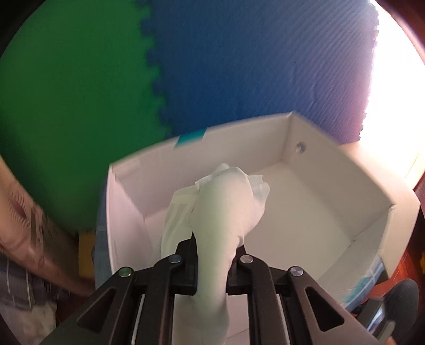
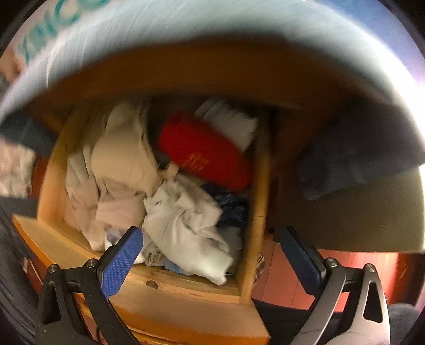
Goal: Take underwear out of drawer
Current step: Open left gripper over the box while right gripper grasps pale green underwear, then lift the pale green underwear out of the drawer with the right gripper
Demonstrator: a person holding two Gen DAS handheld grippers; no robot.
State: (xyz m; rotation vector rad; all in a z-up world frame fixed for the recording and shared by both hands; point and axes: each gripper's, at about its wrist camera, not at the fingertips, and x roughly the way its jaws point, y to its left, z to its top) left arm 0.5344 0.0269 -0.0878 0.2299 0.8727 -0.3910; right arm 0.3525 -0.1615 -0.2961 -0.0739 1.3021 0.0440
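In the left wrist view my left gripper is shut on pale white underwear, which bunches up past the fingers and hangs over a white open box. In the right wrist view my right gripper is open and empty, with blue padded fingers, held just above the front of an open wooden drawer. The drawer is full of crumpled white and cream garments, and a red cylinder-shaped object lies at the back.
Green and blue foam mats lie behind the white box. A bright glare fills the right edge of the left wrist view. A dark blue cloth lies to the right of the drawer. Pale bedding is above it.
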